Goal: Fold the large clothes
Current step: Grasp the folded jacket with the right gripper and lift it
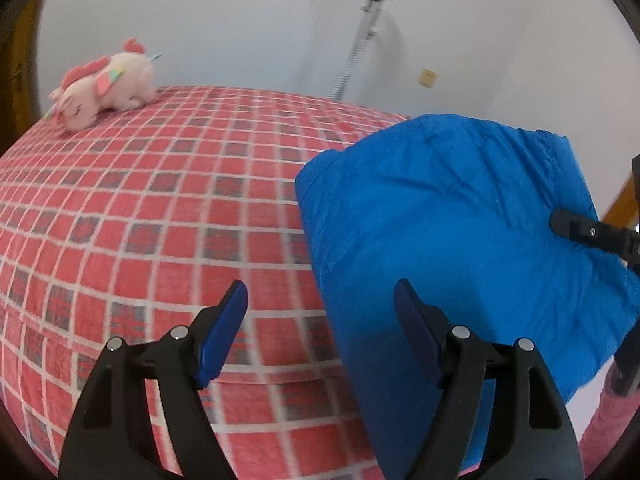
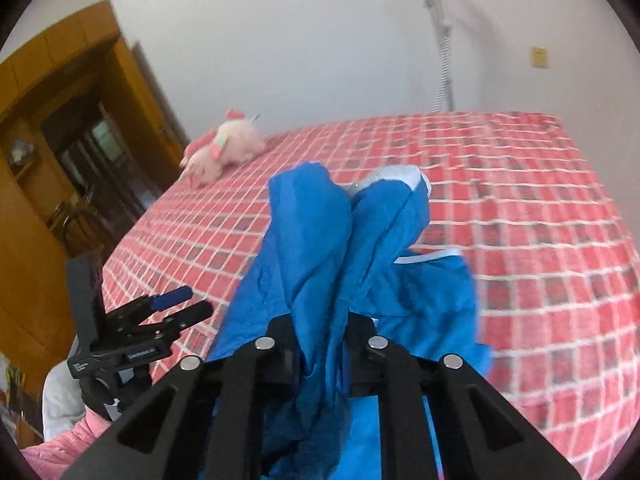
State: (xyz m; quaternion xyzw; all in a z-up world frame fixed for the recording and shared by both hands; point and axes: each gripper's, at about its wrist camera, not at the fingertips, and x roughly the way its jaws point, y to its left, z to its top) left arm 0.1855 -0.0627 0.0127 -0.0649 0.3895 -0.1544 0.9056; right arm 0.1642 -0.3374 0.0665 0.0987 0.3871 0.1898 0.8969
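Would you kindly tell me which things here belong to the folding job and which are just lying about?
Job:
- crumpled blue fabric garment
- right gripper, clamped on it
- left gripper, open

Lying about:
- pink plush unicorn toy
- red checked bedspread

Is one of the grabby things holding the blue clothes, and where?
Yes. The right hand-held gripper is shut on a bunched fold of the blue garment. The left hand-held gripper is open, holding nothing.

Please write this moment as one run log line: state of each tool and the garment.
left tool: open, empty | right tool: shut on blue garment | garment: bunched, partly lifted over checked bed cover
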